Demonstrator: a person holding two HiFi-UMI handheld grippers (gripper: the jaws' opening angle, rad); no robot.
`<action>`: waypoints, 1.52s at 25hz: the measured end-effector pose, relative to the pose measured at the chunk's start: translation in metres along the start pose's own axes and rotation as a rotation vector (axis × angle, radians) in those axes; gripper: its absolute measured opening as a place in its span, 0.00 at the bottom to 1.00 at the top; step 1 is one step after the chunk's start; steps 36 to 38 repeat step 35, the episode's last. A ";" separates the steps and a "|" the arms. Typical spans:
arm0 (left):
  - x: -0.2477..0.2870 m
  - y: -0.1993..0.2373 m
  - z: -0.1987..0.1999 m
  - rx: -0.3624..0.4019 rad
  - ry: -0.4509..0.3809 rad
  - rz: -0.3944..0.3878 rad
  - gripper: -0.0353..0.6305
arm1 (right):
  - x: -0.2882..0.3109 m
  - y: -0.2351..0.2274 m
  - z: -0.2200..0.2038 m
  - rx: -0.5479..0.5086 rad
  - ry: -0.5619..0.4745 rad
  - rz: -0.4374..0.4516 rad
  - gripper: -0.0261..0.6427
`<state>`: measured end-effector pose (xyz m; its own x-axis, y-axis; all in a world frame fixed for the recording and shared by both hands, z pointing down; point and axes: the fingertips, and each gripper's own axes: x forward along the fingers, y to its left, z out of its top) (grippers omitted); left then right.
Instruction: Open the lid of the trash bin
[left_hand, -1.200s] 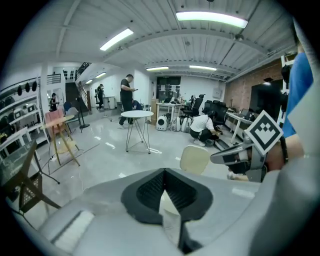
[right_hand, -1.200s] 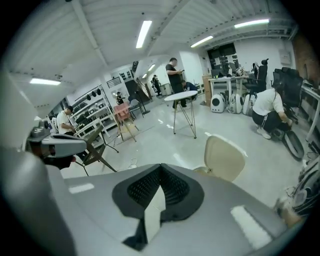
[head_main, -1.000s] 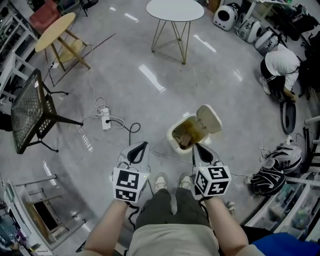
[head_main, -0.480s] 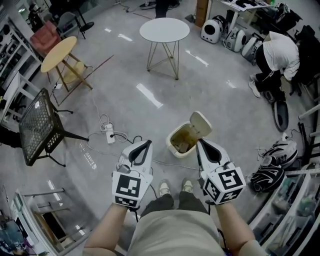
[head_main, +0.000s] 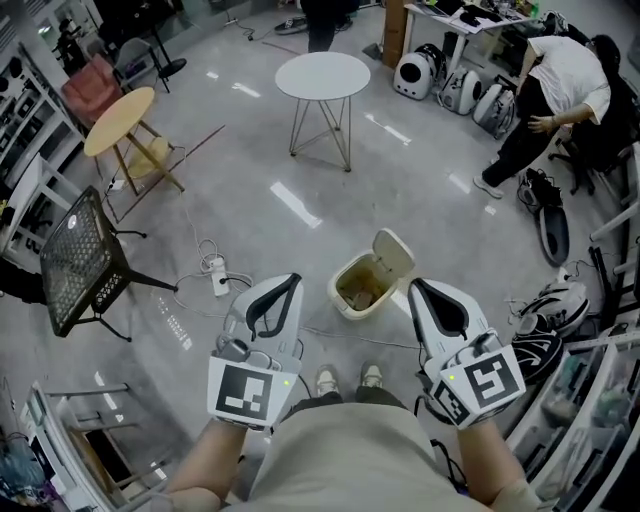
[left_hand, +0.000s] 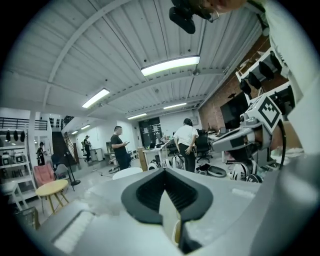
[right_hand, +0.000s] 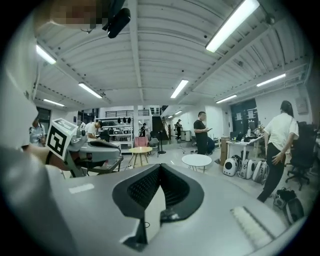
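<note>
The cream trash bin (head_main: 352, 289) stands on the grey floor just beyond my feet, its lid (head_main: 392, 251) tipped up and back and some rubbish visible inside. My left gripper (head_main: 291, 280) is held to the left of the bin and my right gripper (head_main: 416, 286) to its right, both apart from it and well above the floor. Each gripper's jaws are shut with nothing between them. The left gripper view (left_hand: 165, 173) and the right gripper view (right_hand: 159, 168) look level across the room, and the bin does not show in either.
A white round table (head_main: 322, 76) stands farther ahead, and a wooden round table (head_main: 120, 107) and a black mesh chair (head_main: 75, 262) are at the left. A power strip with cables (head_main: 218, 269) lies left of the bin. Bags and helmets (head_main: 560, 300) lie at the right, near a standing person (head_main: 552, 75).
Both grippers have lifted and drawn back from the bin, which now looks smaller and farther off. The lid stays up. The person at the right has straightened up.
</note>
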<state>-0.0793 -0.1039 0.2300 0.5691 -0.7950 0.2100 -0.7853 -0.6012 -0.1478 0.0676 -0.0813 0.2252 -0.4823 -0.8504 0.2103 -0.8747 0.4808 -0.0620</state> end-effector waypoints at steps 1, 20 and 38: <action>-0.003 -0.001 0.006 -0.010 -0.012 0.003 0.06 | -0.004 0.001 0.006 -0.010 -0.003 0.004 0.04; -0.022 0.005 0.040 0.011 -0.042 0.038 0.06 | -0.014 0.014 0.048 0.010 -0.098 0.098 0.04; -0.009 0.001 0.043 0.016 -0.039 0.047 0.06 | -0.016 0.002 0.053 0.011 -0.121 0.105 0.04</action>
